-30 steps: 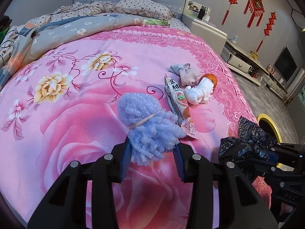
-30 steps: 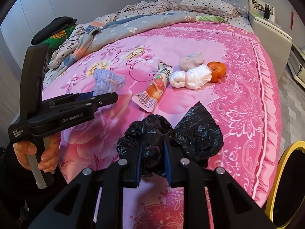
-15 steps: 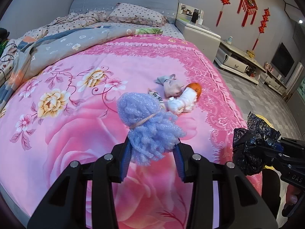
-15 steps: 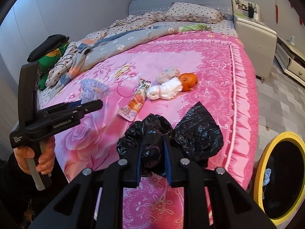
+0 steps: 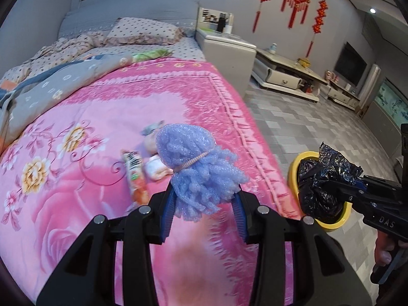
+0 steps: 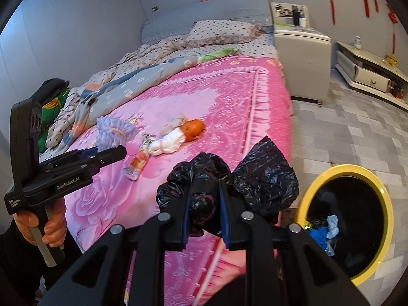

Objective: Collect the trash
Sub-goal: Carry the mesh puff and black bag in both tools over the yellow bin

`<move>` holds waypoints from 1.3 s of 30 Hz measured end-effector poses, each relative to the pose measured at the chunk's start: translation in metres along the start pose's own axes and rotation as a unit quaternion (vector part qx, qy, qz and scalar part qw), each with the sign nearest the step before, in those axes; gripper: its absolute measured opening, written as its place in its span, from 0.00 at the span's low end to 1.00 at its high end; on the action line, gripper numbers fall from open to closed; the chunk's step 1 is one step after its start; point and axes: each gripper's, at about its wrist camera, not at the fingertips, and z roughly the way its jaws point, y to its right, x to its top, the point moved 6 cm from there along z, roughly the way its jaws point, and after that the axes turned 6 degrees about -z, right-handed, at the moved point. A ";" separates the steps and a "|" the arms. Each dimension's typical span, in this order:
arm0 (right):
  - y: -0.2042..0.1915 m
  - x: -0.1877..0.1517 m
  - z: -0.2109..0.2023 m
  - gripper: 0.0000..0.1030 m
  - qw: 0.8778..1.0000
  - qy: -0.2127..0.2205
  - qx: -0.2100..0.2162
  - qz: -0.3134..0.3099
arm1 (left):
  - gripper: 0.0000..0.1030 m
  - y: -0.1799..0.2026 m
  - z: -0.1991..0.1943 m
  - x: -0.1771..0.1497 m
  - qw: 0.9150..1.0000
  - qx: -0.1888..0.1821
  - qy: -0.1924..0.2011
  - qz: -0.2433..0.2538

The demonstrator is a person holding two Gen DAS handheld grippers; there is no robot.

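Trash is being carried in both grippers. The left gripper is pinching a purple foam net between its fingers, long axis running from 5 o'clock up to 11, rounded end uppermost, frilled end down. The right gripper is squeezing a crumpled black plastic bag, one loose flap flaring toward 2 o'clock. At 4 o'clock in the right wrist view a yellow-rimmed bin is standing on the floor — its far side is being cut off by the frame. On the pink bed, a snack wrapper, white wad and orange are lying together — blurred, partly hidden behind the foam in the left view.
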 end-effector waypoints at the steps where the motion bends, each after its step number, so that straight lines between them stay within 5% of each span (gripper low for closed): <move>1: 0.008 -0.001 -0.007 0.18 1.000 0.005 -0.008 0.006 | 0.37 0.008 0.001 0.002 1.000 -0.005 0.000 0.006; 21: 0.147 -0.029 -0.092 0.18 0.987 0.046 -0.104 0.116 | 0.37 0.181 0.034 -0.002 0.989 -0.106 -0.036 0.096; 39: 0.232 -0.066 -0.106 0.18 0.970 0.043 -0.128 0.202 | 0.38 0.270 0.086 -0.032 0.979 -0.135 -0.089 0.127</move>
